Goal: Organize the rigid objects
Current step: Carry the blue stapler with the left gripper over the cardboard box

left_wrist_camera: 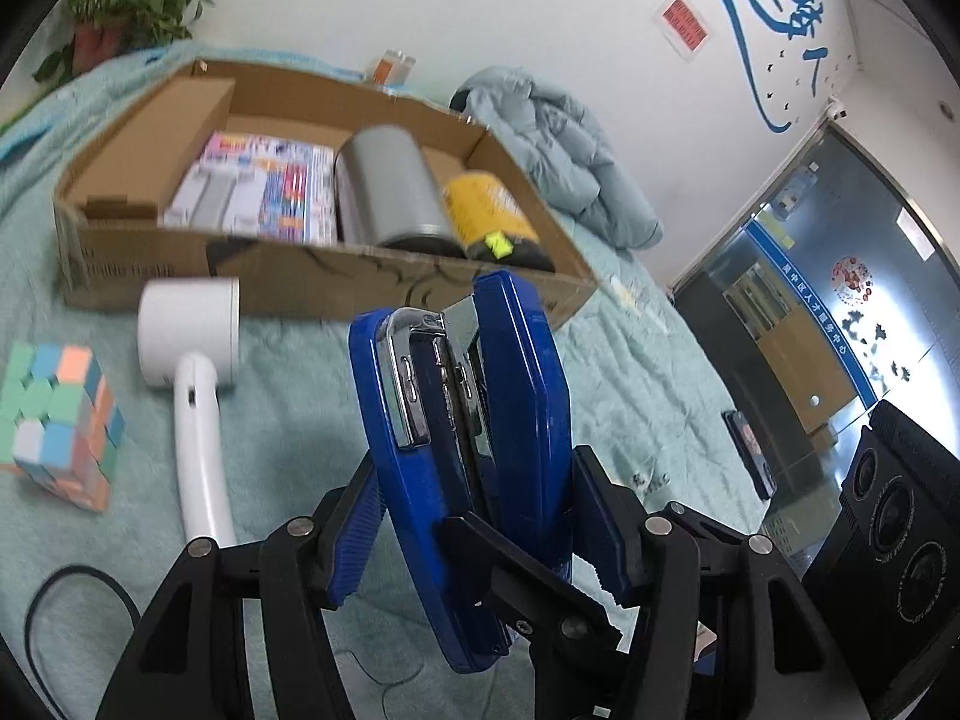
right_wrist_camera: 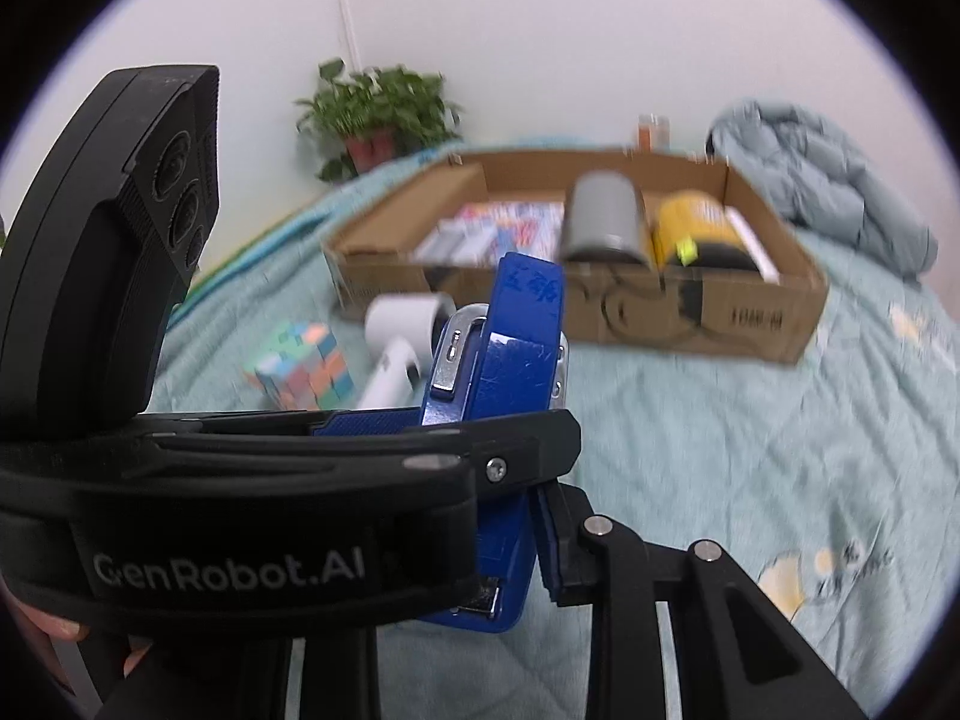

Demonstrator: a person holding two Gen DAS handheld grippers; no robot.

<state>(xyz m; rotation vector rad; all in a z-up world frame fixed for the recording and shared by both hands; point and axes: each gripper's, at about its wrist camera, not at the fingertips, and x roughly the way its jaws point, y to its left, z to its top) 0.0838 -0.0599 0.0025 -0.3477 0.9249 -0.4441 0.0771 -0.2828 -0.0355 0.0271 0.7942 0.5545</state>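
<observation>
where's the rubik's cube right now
In the left wrist view the rubik's cube sits at the far left on the teal bedspread, beside the white handheld device and in front of the cardboard box.

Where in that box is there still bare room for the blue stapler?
The box is bare at its left end, beside the colourful packs. Its right half is crowded: grey can against yellow can. The stapler is held by both grippers.

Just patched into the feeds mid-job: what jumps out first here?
The blue stapler fills the foreground, gripped by both tools, left tool and right tool. Behind it on the teal bedspread sits a cardboard box, with a colourful puzzle cube at left.
</observation>
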